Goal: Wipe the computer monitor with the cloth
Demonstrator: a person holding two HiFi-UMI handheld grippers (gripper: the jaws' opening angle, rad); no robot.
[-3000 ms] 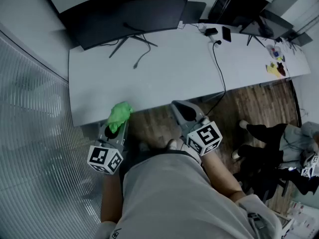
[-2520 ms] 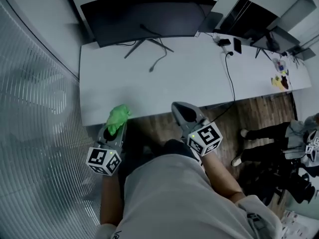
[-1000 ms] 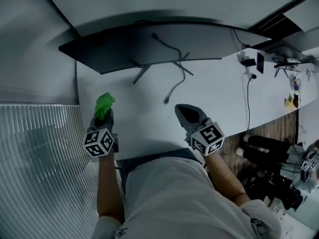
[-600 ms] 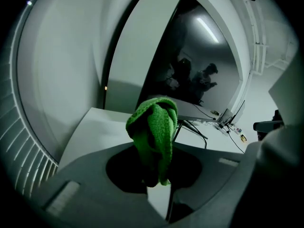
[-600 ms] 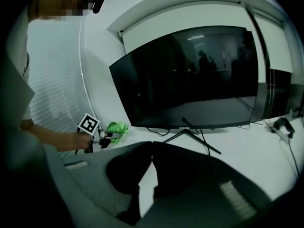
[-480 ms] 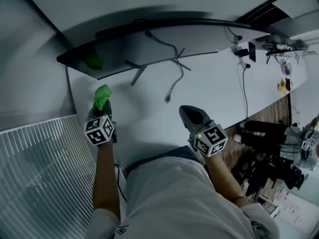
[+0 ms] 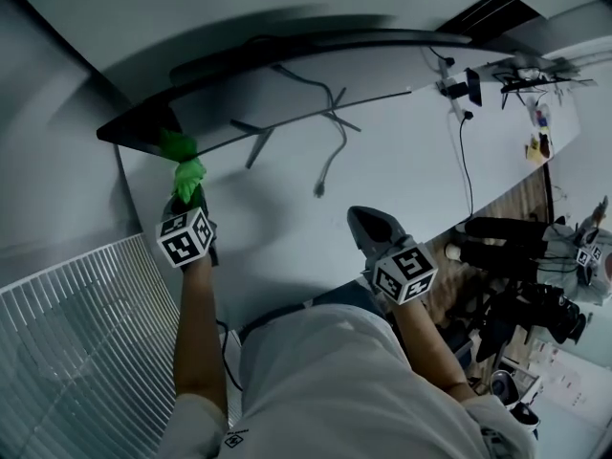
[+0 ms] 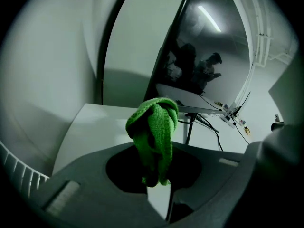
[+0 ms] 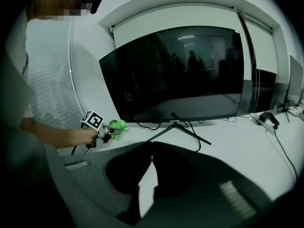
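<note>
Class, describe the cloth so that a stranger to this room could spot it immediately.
Find the wide black monitor on the white desk and go to its lower left corner. There the left gripper pinches a crumpled cloth, the only bright green thing nearby.

My left gripper (image 7: 187, 197) and right gripper (image 7: 367, 221) are moulded dark grey shells tapering to blunt noses, with pale ribbed strips (image 8: 61, 199) set in their shoulders. Each carries a white cube (image 7: 185, 237) printed with black square markers. I wear a light grey short-sleeved shirt (image 7: 325, 371) with a small dark logo (image 7: 232, 441) at the left sleeve; a thin black cable (image 7: 226, 347) seems to trail beside it.
</note>
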